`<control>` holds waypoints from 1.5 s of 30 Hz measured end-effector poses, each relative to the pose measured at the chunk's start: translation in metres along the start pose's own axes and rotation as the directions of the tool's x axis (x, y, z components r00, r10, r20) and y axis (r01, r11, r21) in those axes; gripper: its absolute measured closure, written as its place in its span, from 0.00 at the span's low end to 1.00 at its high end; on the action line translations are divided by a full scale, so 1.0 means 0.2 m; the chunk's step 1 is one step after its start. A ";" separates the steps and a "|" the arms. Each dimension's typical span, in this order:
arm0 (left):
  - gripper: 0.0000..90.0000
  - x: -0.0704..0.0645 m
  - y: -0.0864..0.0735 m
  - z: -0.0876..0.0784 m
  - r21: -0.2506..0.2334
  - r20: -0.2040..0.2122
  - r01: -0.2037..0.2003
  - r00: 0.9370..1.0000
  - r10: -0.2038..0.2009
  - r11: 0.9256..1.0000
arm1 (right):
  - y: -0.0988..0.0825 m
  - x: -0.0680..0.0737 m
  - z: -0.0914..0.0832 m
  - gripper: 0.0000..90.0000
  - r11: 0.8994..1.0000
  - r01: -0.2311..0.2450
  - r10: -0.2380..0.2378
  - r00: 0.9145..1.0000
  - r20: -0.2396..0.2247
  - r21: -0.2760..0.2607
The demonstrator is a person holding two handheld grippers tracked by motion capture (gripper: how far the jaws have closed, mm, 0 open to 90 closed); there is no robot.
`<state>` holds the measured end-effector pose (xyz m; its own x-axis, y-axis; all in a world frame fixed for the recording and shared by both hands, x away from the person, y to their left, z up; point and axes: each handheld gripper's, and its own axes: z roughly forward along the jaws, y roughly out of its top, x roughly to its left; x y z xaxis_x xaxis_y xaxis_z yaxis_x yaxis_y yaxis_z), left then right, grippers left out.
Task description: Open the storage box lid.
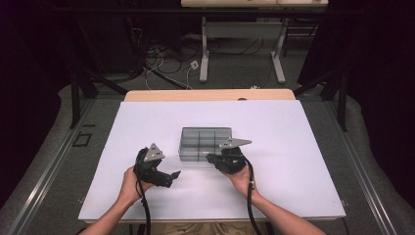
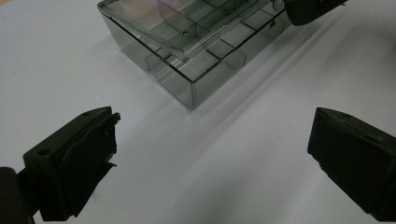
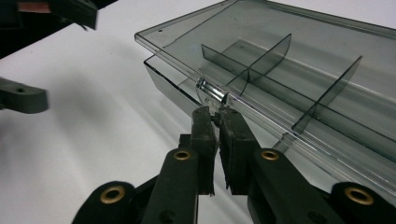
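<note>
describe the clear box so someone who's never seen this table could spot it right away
On the white table top, look near the middle, just beyond the person's two hands. The clear box is a flat, smoke-tinted plastic case with inner dividers, its lid lifted slightly at the front edge. The right gripper is pinched on the small latch tab of that lid, while the left gripper hangs open beside it.

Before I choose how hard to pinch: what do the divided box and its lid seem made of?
The divided box looks like smoke-tinted clear rigid plastic: the dividers show through its glossy walls. The lid seems the same, glossy and see-through, its clear latch tab pinched by the right hand-held gripper.
</note>
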<state>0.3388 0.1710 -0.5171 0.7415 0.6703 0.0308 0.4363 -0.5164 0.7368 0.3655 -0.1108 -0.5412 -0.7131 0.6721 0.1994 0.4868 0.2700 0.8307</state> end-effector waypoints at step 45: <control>0.69 0.05 0.15 0.15 -0.063 -0.087 0.007 0.996 -0.012 0.998 | 0.02 -0.04 -0.16 0.87 0.999 -0.024 0.022 0.998 0.061 0.042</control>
<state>0.3733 0.1465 -0.5154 0.6891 0.7202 0.0800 0.4087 -0.4774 0.7779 0.3572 -0.1370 -0.5231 -0.6704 0.7184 0.1854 0.5247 0.2824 0.8031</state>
